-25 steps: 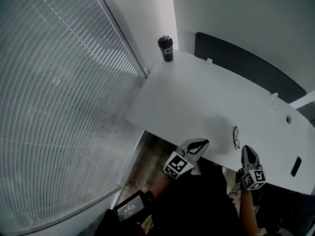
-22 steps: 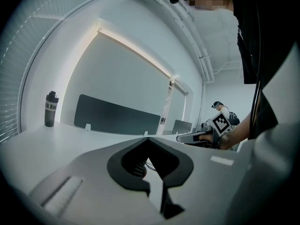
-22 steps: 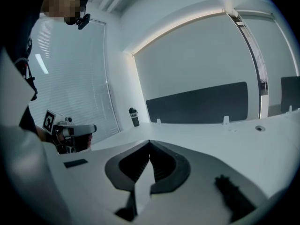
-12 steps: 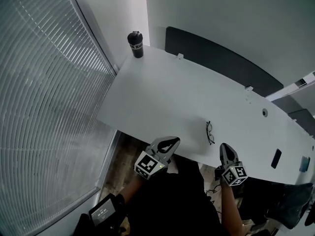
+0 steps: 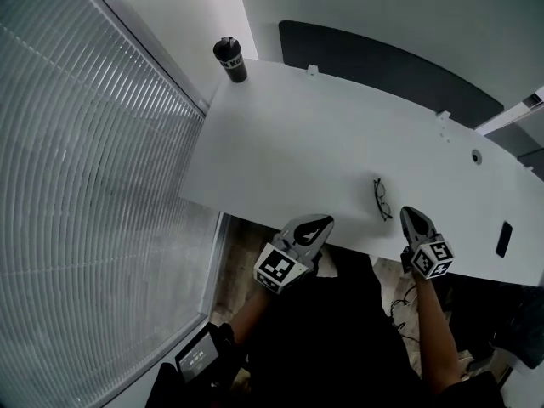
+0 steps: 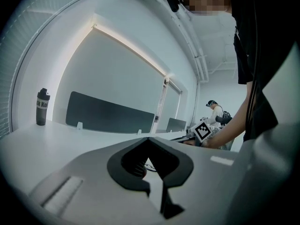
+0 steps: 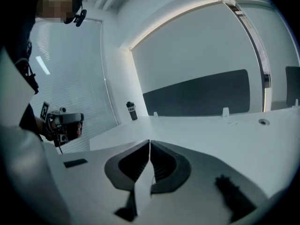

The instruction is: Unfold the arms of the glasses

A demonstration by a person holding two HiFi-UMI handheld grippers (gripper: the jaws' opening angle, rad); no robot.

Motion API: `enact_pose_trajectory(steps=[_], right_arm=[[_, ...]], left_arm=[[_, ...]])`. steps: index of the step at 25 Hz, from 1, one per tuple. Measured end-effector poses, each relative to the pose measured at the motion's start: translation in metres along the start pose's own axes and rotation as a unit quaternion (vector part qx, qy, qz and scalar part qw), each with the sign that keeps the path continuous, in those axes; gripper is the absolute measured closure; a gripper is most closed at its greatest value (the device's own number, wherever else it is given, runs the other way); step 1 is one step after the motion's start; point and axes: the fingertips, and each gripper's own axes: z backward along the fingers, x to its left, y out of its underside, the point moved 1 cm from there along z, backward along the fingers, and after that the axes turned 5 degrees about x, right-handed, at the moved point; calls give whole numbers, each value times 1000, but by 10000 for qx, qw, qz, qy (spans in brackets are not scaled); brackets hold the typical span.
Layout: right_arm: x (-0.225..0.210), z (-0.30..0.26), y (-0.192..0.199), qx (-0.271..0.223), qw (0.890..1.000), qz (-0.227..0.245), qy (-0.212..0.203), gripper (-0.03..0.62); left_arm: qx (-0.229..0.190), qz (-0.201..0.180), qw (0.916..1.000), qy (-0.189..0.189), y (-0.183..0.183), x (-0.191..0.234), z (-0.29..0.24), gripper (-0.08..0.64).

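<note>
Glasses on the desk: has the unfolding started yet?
Nothing looks done. The glasses lie untouched on the white desk near its front edge; their arms are too small to read. In hand: nothing, the left gripper and right gripper are both shut and empty, short of them. Left: grip the frame, swing both arms out.

Open table [image 5: 297, 143] lies around the glasses [image 5: 382, 200]; the bottle [image 5: 230, 59] stands well apart.
</note>
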Motion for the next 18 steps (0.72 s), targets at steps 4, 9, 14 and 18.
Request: enact_pose_trajectory(steps=[4,9,14,18], right_arm=[[-14,-9,-5,235,9993,260,-104,584],[-6,-24,13,451,9986,177,-193,580],[-4,-42,26,1065,9929,489,-202,535],[-8,-57,40,1501,9860,711,-166,514]], left_arm=[[-166,219,9995,-147,-7,4,1,555],[-60,420,9987,-297,-4,12,3,555],[78,343,9993,-142,7,6,-2,555],[19,427,9990,-108,2,6,-6,555]])
